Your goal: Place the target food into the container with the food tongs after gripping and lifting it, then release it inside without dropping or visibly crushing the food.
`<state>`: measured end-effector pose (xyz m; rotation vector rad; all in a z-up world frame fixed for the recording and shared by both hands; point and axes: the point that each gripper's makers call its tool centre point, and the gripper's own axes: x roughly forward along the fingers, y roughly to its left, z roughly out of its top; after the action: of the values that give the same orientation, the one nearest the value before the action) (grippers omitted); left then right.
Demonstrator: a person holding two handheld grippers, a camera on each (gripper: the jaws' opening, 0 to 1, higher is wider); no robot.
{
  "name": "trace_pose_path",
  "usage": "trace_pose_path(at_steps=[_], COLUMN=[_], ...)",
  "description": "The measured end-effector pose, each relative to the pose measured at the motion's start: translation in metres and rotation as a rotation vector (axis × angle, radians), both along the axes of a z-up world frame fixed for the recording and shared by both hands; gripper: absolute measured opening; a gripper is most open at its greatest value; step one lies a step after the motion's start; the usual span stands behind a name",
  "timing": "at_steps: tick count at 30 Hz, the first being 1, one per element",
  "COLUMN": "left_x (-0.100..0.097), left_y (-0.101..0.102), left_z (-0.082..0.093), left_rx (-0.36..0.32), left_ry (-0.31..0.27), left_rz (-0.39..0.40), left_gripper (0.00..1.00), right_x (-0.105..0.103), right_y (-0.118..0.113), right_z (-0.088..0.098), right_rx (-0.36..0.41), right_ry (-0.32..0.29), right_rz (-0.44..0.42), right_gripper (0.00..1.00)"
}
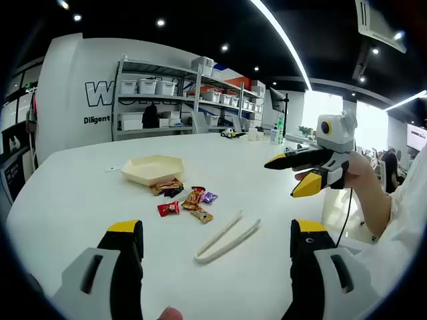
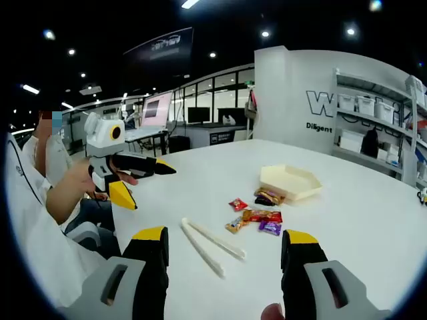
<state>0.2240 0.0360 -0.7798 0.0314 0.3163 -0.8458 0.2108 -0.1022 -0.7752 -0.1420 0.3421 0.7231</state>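
On the white tabletop (image 1: 80, 200) the cream food tongs (image 1: 227, 239) lie flat and untouched, just beside a loose scatter of wrapped snacks (image 1: 183, 200); the empty hexagonal tray (image 1: 153, 168) sits touching the far end of that scatter. The left claw (image 1: 217, 250) is spread wide and holds nothing, as is the right claw (image 2: 223, 257), both hovering above the tabletop. The tongs look light, stiff and smooth plastic, likely slippery, so gripping mid-length across both arms seems safest. The packets look light, crinkly and crushable; which is the target I cannot tell.
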Motion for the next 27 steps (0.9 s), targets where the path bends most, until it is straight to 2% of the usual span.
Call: trace_pose_path(at_steps=[27], left_x=[0.0000], left_y=[0.0001], left_z=[-0.0066], left_rx=[-0.003], left_ry=[0.013], left_rz=[0.001], left_gripper=[0.89], right_x=[0.0005], right_y=[0.0039], right_z=[-0.0089], right_rx=[-0.008], right_ry=[0.013], right_rz=[0.025], right_gripper=[0.65])
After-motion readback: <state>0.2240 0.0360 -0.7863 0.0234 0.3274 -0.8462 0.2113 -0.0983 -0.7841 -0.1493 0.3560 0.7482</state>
